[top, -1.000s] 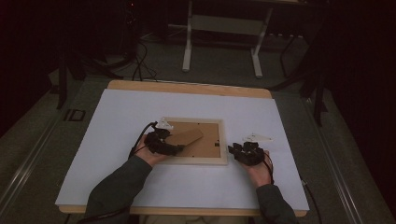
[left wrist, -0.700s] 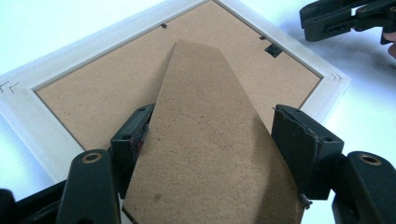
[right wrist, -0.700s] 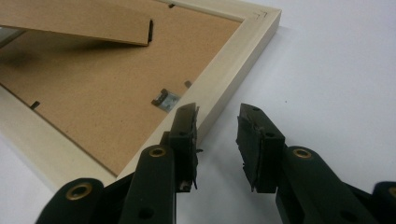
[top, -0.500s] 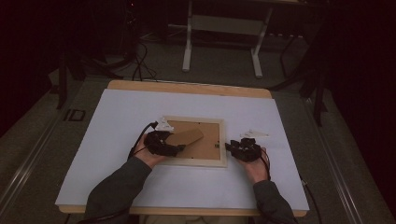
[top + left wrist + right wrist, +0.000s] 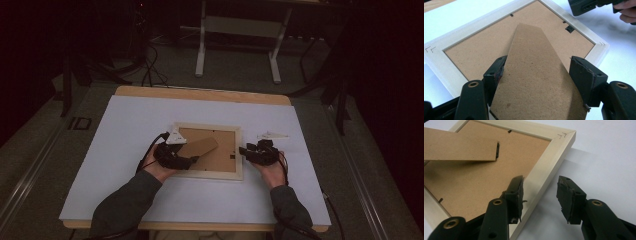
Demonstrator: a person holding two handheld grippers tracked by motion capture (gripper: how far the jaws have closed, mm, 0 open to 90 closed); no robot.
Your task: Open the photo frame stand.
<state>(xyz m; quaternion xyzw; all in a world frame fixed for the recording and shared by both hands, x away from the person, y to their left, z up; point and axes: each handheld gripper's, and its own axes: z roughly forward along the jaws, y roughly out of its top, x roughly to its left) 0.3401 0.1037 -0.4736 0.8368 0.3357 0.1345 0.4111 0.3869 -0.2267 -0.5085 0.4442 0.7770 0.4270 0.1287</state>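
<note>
A pale wooden picture frame [image 5: 207, 175] lies face down on the white table, its brown backing up. My left gripper [image 5: 192, 160] is shut on the backing's cardboard stand [image 5: 536, 75], one jaw on each long edge, and the stand [image 5: 459, 145] sits lifted off the backing. My right gripper [image 5: 540, 195] straddles the frame's right rail [image 5: 551, 157]. Its jaws have just been opening, with the rail between them, and the pads do not press on it. One jaw hangs over the backing's edge and the other over bare table. From above, the right gripper [image 5: 245, 151] is at the frame's right side.
A small white flat piece [image 5: 272, 135] lies on the table just right of the frame. The table's wooden far edge [image 5: 200, 93] runs behind. Beyond it stand white desk legs [image 5: 200, 50] and cables on a dark floor.
The right gripper has shifted a little left, onto the frame's right rail, and its jaws stand wider. The left gripper and the stand have kept still.
</note>
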